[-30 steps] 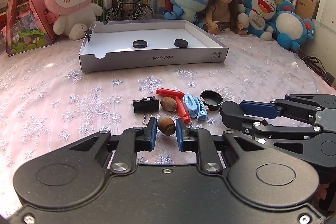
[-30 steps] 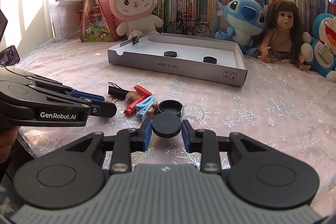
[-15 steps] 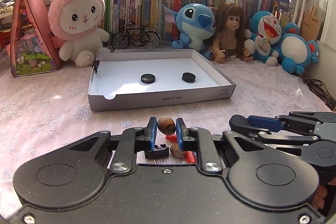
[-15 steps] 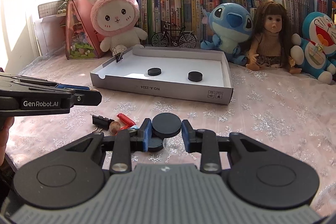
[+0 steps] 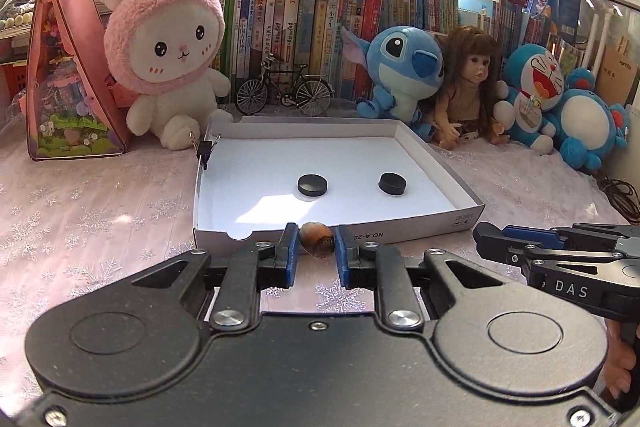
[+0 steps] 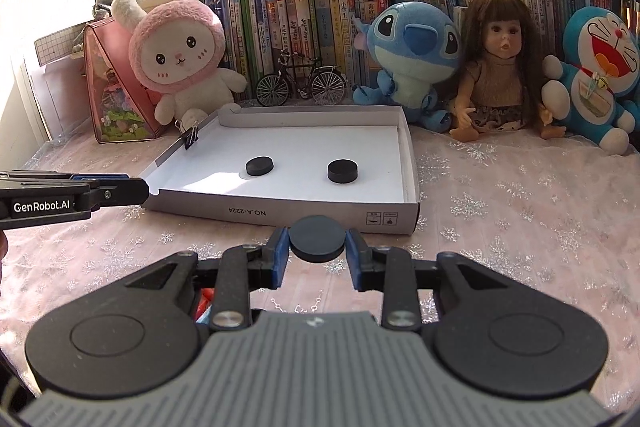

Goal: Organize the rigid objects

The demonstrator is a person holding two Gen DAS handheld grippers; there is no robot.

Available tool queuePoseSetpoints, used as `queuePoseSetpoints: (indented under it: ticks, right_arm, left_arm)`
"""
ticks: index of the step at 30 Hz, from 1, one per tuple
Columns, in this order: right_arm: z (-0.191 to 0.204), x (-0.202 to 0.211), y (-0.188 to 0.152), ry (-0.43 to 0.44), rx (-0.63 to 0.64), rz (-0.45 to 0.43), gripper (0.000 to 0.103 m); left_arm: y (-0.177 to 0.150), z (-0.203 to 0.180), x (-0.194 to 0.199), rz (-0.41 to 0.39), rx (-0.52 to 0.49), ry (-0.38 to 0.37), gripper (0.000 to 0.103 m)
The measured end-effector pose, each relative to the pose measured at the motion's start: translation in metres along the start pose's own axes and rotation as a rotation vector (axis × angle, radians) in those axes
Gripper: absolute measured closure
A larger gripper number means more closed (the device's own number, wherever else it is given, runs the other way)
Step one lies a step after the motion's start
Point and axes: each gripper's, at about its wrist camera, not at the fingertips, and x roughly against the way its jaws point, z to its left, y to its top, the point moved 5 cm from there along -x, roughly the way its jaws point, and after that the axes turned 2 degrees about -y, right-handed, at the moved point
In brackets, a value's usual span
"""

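Left gripper point(image 5: 316, 254) jaws clamp a brown nut point(image 5: 317, 245); right gripper point(image 6: 317, 254) jaws clamp a flat black round disc point(image 6: 317, 238), both before the white cardboard tray point(image 6: 408, 163).

The nut's point(image 5: 317, 245) sides hide behind the pads; a red thing point(image 6: 205, 304) peeks under the right gripper point(image 6: 317, 250).

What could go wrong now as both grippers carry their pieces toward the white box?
The round nut sits only at the left gripper tips, so it might slip out short of the box. The right gripper pinches the black disc by its edge; it could pivot. The grippers are close together and may bump.
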Motion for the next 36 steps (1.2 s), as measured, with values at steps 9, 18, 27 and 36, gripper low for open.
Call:
queuePoseSetpoints:
  ticks: [9, 18, 27, 36]
  right_arm:
    - [-0.008, -0.016, 0.014, -0.009, -0.019, 0.017, 0.067]
    - [-0.020, -0.038, 0.034, -0.020, -0.075, 0.060, 0.067]
    - [-0.025, -0.062, 0.051, -0.046, -0.078, 0.102, 0.067]
    - [-0.026, -0.082, 0.063, -0.069, -0.063, 0.140, 0.067]
  left_arm:
    - [0.012, 0.012, -0.019, 0.011, 0.028, 0.031, 0.084]
    - [0.026, 0.020, -0.042, 0.036, 0.027, 0.030, 0.084]
    - [0.039, 0.025, -0.068, 0.075, 0.028, 0.040, 0.084]
    - [0.047, 0.032, -0.093, 0.111, 0.051, 0.063, 0.084]
